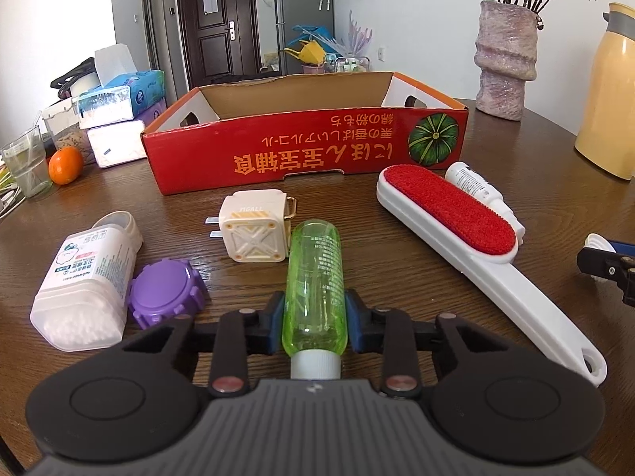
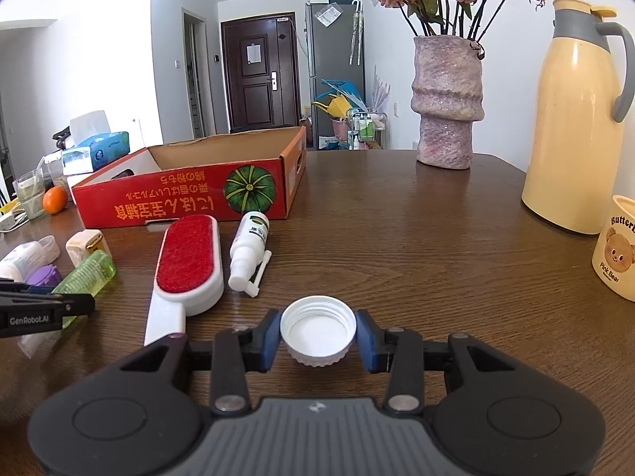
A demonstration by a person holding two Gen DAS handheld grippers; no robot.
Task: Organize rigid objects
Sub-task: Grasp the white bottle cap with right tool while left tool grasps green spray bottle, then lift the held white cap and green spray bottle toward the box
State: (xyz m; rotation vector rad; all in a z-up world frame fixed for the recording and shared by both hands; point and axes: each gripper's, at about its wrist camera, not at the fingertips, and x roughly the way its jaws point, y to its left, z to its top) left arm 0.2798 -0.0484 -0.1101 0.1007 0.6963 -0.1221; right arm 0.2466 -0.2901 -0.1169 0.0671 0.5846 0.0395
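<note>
Two grippers, each w/ something between its fingers. Left gripper [image 1: 314,319] is clamped on the green bottle [image 1: 315,281], pads pressing both sides near the white cap end, which points back toward the wrist; the bottle's body runs straight ahead and looks to be lying on the table [image 1: 397,277]. Right gripper [image 2: 317,339] has the white cap [image 2: 317,331] betw. its blue pads, open side up; pads look to touch the rim, but how firm the grip is can't be told.

Just ahead of the left gripper sits the cream plug [image 1: 256,232], purple lid [image 1: 166,297] and swab box [image 1: 85,281] off to its left, lint brush [image 1: 468,234] to its right. Red box [image 1: 305,146] is further ahead, open top.

Prob. next: lift the bottle straight up first to clear the plug, then carry fwd over the box's near wall & lower before letting go. Keep the bottle level, since it's round and may roll.
</note>
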